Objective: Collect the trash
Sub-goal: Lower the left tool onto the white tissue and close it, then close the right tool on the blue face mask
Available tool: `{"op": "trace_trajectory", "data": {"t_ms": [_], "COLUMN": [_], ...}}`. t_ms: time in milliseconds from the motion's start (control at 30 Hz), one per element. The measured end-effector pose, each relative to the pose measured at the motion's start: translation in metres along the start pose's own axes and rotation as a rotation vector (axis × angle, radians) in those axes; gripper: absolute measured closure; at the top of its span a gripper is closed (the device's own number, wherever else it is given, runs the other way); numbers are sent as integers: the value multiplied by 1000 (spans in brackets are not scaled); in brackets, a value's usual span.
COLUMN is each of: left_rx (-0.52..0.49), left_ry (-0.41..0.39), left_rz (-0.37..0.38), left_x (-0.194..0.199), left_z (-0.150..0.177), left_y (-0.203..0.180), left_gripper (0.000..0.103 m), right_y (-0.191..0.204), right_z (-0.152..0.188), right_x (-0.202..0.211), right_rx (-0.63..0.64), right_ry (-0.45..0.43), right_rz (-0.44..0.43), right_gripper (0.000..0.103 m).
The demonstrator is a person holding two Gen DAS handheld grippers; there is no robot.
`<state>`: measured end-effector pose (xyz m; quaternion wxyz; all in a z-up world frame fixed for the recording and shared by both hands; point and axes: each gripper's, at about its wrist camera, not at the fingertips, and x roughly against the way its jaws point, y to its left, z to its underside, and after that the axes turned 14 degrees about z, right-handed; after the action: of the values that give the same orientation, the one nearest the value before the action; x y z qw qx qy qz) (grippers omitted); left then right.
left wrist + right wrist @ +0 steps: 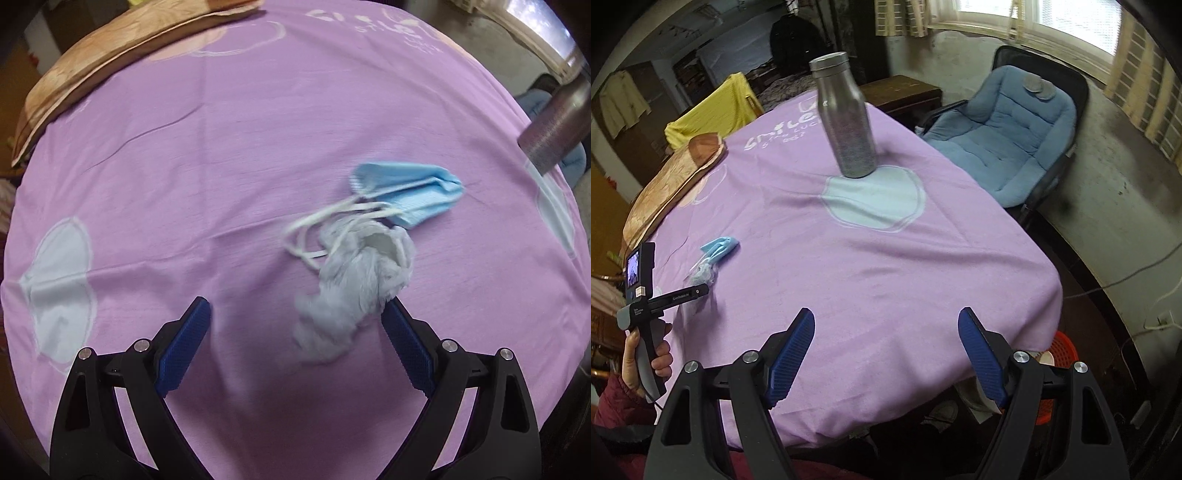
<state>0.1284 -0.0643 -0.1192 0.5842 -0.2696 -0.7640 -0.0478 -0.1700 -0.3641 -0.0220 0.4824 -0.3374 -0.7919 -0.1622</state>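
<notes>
A crumpled white tissue point(351, 291) lies on the purple tablecloth point(221, 166). Just beyond it is a folded blue face mask point(410, 192), whose white ear loops point(314, 225) trail over the tissue. My left gripper point(295, 308) hangs open just above the cloth; the tissue sits between its jaws, close against the right fingertip point(393, 314). In the right wrist view the mask point(720, 247) and tissue point(701, 273) lie far left. My right gripper point(886, 317) is open and holds nothing, above the table's near edge.
A tall metal bottle point(846, 122) stands at the back of the table. A brown cushion point(665, 192) lies along the left edge. A blue padded chair point(1008, 136) stands behind, and a red basket point(1062, 350) sits on the floor below the right corner. A hand point(661, 360) grips the left tool's handle.
</notes>
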Motion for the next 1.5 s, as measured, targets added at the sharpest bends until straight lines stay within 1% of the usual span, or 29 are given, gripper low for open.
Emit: {"op": "trace_trajectory", "data": {"t_ms": [67,167,300,467,600,667,733,767,800,833,867,933,1000,1133,1267,1300,1367,1400,1500], "left_rx": [26,36,-14,-70,-87,-72,-53,-50,-43,-33,-20,-4,15,84,170,194,240,249,288], "left_ry": [-10,-29,-46,-25,6,19,7,-4,-12,-22,-32,-55,-71,-102,-127,-131,-129,-120,-119], "left_rz": [1,16,58,116,99,84,86,90,102,117,127,120,101,67,12,9,22,13,-44], "left_x": [9,22,29,17,-3,-10,-8,-4,0,4,10,23,36,69,98,104,113,115,124], "left_z": [2,6,3,-6,-13,-13,-11,-9,-8,-6,-2,5,13,41,74,83,100,109,132], "left_y": [11,19,7,-16,-21,-16,-9,-5,-2,2,6,17,24,55,83,88,96,98,99], "left_gripper": [13,13,13,12,12,15,28,33,43,53,55,59,59,59,59,59,59,59,59], "right_y": [9,24,33,25,11,6,3,2,3,5,9,18,32,67,106,116,138,149,186], "right_z": [-4,-7,-4,3,12,16,18,18,18,17,16,13,8,-2,-10,-12,-16,-18,-19], "right_x": [-1,-2,0,7,13,15,15,15,14,12,10,8,2,-5,-14,-17,-22,-24,-26], "right_rx": [25,66,94,60,5,-19,-33,-35,-34,-28,-17,7,48,140,242,266,319,344,438], "right_ry": [-3,-8,-12,-15,-17,-17,-16,-14,-13,-11,-12,-11,-4,2,23,30,44,50,67], "right_rz": [-17,-35,-35,0,30,37,36,31,25,14,2,-26,-69,-149,-235,-256,-301,-322,-387], "right_gripper": [24,24,24,24,24,24,24,24,24,24,24,24,24,24,24,24,24,24,24]}}
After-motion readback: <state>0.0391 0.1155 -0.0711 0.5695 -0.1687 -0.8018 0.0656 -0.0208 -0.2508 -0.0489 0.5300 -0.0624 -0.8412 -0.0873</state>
